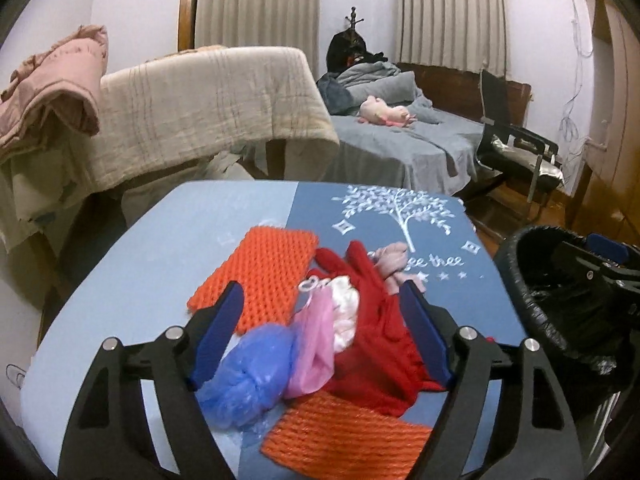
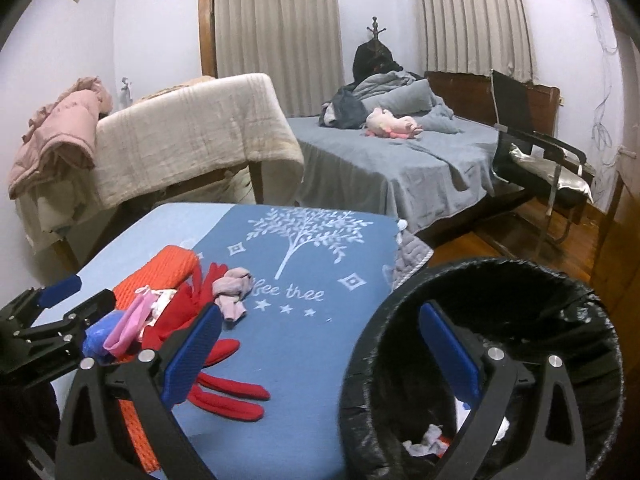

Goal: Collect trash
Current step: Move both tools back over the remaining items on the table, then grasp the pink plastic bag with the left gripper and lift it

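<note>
On the blue table cover (image 1: 160, 260) lies a pile of litter: a crumpled blue plastic bag (image 1: 244, 372), a pink plastic bag (image 1: 312, 344), a red glove (image 1: 376, 344), two orange foam nets (image 1: 264, 268) and a small pinkish cloth (image 1: 390, 264). My left gripper (image 1: 322, 292) stands open, low over this pile, with the bags and glove between its blue pads. My right gripper (image 2: 320, 312) is open and empty, one finger over the table edge and the other over the black-lined bin (image 2: 400, 292). The right wrist view also shows the left gripper (image 2: 94, 290) and the red glove (image 2: 228, 396).
The bin (image 1: 520, 280) stands off the table's right edge with some scraps (image 2: 428, 440) at its bottom. Behind the table are a blanket-draped rack (image 1: 208, 100), a grey bed (image 2: 400, 168) and a black chair (image 2: 540, 152) on a wooden floor.
</note>
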`<state>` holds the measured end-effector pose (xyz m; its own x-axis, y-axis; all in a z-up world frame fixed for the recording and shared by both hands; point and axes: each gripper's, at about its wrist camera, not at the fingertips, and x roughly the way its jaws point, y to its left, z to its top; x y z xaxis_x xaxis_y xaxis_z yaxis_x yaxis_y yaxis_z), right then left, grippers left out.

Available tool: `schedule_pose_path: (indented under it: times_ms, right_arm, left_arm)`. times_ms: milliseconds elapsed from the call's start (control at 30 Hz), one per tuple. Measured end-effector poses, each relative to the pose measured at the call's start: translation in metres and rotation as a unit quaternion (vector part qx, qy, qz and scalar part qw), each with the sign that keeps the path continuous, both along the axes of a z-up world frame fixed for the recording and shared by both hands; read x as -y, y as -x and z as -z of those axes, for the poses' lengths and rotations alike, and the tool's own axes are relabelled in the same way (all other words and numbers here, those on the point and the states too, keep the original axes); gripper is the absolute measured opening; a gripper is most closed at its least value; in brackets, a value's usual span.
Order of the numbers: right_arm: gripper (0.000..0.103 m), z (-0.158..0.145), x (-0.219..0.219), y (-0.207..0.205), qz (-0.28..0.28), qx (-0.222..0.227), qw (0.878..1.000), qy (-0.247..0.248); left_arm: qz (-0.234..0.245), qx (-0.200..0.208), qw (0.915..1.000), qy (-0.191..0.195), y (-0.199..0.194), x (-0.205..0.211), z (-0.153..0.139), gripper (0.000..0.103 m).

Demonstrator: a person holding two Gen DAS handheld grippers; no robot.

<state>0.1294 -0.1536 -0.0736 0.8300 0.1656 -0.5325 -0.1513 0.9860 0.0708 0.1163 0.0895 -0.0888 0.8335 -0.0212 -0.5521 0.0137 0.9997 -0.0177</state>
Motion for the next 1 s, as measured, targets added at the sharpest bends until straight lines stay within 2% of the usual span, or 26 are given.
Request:
schedule_pose_path:
  times_ms: [500,567,733,1000]
  right_arm:
    - [0.097,0.018,-0.014,-0.008,-0.018,-0.028,0.999,0.009]
    - [0.097,0.018,-0.016,-0.009,-0.019,-0.028,0.999,0.009]
    - [0.097,0.018,-0.022,-0.013,-0.026,-0.03,0.999,0.008]
    - [0.097,0.013,-0.028,-0.011,-0.035,-0.021,0.999,0.011]
  left_arm:
    - [0.004,-0.055,0.9984,0.011,-0.023,-0.006,0.04,0.042]
    - [0.008,-0.062,0.9979,0.014,-0.025,-0.006,0.043,0.032]
    - [0.013,-0.068,0.9974,0.022,-0.028,-0.007,0.045,0.015]
    - [0.015,-0.041,0.9985,0.033,-0.023,-0.006,0.028,0.01]
